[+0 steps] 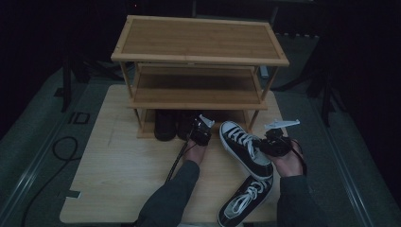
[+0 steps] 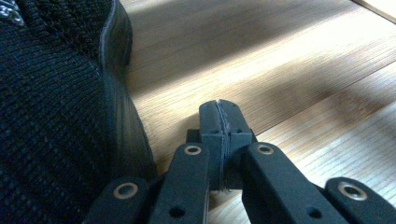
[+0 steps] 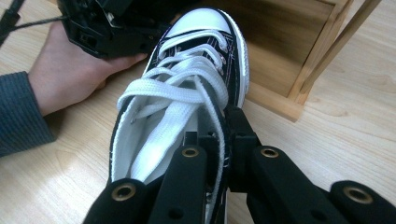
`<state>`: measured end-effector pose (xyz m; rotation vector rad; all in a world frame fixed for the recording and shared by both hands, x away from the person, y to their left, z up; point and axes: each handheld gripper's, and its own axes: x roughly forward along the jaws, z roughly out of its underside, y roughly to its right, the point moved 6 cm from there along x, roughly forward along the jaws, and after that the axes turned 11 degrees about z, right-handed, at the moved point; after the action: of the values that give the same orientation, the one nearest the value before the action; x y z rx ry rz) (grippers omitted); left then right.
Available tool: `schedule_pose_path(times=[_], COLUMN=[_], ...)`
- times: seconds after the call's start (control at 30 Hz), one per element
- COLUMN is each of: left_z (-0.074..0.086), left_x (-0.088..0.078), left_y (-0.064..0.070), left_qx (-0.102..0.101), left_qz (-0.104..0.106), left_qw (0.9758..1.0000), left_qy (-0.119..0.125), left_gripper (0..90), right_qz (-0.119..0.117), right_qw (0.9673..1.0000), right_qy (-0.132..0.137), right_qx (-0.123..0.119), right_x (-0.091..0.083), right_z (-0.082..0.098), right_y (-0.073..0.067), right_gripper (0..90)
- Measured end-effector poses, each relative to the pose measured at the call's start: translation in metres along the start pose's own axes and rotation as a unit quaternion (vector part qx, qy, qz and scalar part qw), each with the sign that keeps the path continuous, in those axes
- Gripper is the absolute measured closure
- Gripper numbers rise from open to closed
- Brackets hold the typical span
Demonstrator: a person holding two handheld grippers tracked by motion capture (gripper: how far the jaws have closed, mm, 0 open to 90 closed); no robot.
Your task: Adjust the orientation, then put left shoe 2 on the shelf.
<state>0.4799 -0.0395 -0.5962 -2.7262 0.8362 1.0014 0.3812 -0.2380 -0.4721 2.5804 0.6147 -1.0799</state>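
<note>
High view: a three-tier bamboo shoe rack (image 1: 198, 42) stands at the 12 o'clock end of a pale wooden table (image 1: 118, 170). Two dark boots (image 1: 165, 124) sit on its bottom shelf. A black canvas sneaker (image 1: 245, 147) with white toe cap, white laces and white sole edging lies on the table at 5 o'clock from the rack, toe pointing toward the bottom shelf. A second matching sneaker (image 1: 246, 198) lies at 6 o'clock of the first, near the table's front edge. The left gripper (image 1: 201, 130) reaches to the bottom shelf just beside the boots; the right gripper (image 1: 274, 142) is at the first sneaker's collar.

Left gripper view: the jaws are pressed flat together with nothing between them, above the shelf's wood grain. At 9 o'clock, a black knit boot upper with a rubber sole rim (image 2: 116, 93) is seen close up, a texture the high view is too dim to give.

Right gripper view: the jaws pinch the sneaker's collar edge, one inside against the white lining, one outside. At 11 o'clock the person's left hand (image 3: 70, 74) holds its gripper beside the toe cap
</note>
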Motion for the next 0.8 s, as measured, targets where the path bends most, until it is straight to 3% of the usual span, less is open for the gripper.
schedule_pose_path(times=[0.8], left_z=[0.000], left_x=[0.000], left_y=[0.000], left_qx=[0.001], left_qz=[-0.002], left_qw=[1.0000], left_qy=[0.000], left_gripper=[89.6], right_qz=[-0.043], right_qw=[0.9985], right_qy=[0.023], right_qx=[-0.025], right_x=[-0.022], right_z=[-0.001], right_y=[0.012], right_gripper=[87.4])
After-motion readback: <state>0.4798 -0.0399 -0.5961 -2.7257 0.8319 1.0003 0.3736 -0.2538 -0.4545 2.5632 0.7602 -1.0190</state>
